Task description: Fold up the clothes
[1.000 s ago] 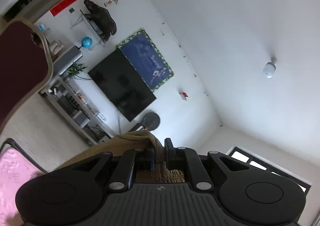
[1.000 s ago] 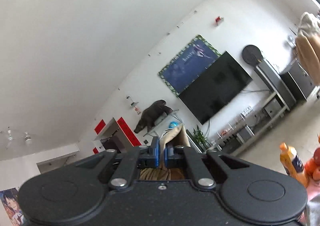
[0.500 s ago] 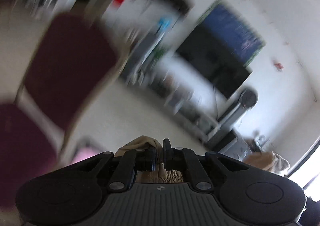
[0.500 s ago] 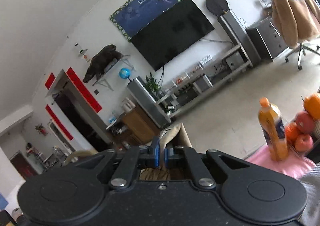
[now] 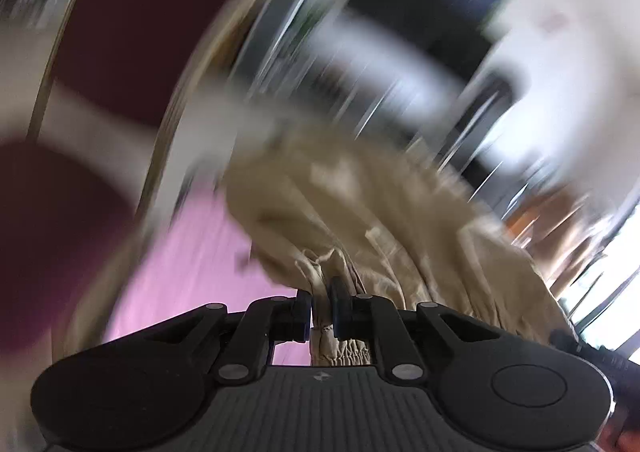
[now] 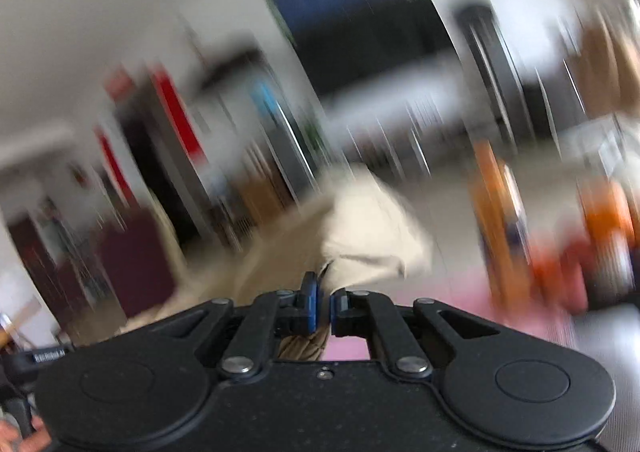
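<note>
A tan garment with an elastic waistband (image 5: 384,236) spreads out ahead of my left gripper (image 5: 322,302), which is shut on its gathered edge. The cloth hangs over a pink-covered surface (image 5: 192,264). In the right wrist view my right gripper (image 6: 323,302) is shut on another part of the same tan garment (image 6: 372,228), which bunches just beyond the blue pads. Both views are heavily motion-blurred.
Dark red chairs (image 5: 120,24) stand at the left. An orange bottle (image 6: 496,212) and orange and red fruit (image 6: 600,236) stand at the right on the pink surface (image 6: 472,292). A dark TV (image 6: 372,40) hangs on the far wall.
Both grippers have swung down fast from facing the ceiling and wall toward the pink surface, still pinching the tan garment. The cloth now billows forward ahead of the left gripper.
</note>
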Motion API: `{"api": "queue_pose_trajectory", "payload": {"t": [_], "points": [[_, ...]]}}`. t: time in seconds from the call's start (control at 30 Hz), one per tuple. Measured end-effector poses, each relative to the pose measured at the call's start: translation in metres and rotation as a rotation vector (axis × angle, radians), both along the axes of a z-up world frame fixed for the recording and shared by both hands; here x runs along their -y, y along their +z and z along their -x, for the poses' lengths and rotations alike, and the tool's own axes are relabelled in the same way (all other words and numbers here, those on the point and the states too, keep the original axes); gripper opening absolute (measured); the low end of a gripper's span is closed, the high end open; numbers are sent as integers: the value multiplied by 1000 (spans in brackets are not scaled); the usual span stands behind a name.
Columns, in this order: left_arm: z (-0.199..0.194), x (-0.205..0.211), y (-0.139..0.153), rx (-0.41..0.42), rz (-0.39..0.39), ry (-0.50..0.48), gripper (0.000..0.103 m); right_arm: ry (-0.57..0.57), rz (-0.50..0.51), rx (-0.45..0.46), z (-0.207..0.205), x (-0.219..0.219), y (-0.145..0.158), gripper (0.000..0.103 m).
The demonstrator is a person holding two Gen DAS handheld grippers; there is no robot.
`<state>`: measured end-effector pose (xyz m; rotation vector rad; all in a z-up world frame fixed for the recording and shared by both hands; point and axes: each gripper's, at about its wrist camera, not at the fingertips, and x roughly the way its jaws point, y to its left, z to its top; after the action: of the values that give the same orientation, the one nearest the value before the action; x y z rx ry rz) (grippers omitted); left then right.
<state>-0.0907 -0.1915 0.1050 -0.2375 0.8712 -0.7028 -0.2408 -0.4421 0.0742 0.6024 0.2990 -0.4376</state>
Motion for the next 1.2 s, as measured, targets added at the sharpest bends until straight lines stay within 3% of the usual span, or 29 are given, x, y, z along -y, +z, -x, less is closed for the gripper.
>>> {"api": "queue_pose_trajectory", "payload": {"t": [0.07, 0.17, 0.23, 0.27, 0.33, 0.37, 0.4, 0.47, 0.67, 0.77, 0.83, 0.9, 1.0, 1.2], "points": [[0, -1, -72, -125, -109, 36, 9, -16, -120, -107, 0, -1, -63, 6], [-5, -12, -150, -279, -233, 85, 9, -39, -300, -267, -1, -2, -156, 6], [-9, -18, -156, -292, -266, 96, 22, -54, -420, -373, -1, -2, -219, 8], [-11, -21, -159, -296, -281, 100, 25, -59, -443, -387, 0, -6, -227, 11], [-9, -22, -145, -232, -286, 93, 37, -50, -449, -383, 2, -15, -227, 14], [-6, -27, -145, -229, -280, 87, 39, -39, -437, -368, 2, -16, -225, 20], [-4, -32, -145, -226, -274, 82, 43, -29, -427, -351, 2, -14, -225, 33], [-2, -37, -149, -234, -272, 80, 45, -26, -452, -320, 7, -15, -221, 44], [1, -32, -171, -278, -282, 83, 56, -73, -558, -314, 30, 6, -242, 58], [3, -14, -174, -252, -272, 53, 58, -71, -554, -320, 25, 11, -248, 57], [3, 3, -177, -212, -308, 32, 59, -58, -538, -324, 22, 9, -248, 56], [6, 8, -179, -177, -320, 14, 59, -52, -527, -323, 19, 7, -249, 49], [6, 15, -185, -173, -297, -22, 56, -47, -514, -325, 15, 5, -249, 45], [8, 31, -189, -110, -341, -17, 49, -67, -532, -322, 17, 6, -252, 40]]}}
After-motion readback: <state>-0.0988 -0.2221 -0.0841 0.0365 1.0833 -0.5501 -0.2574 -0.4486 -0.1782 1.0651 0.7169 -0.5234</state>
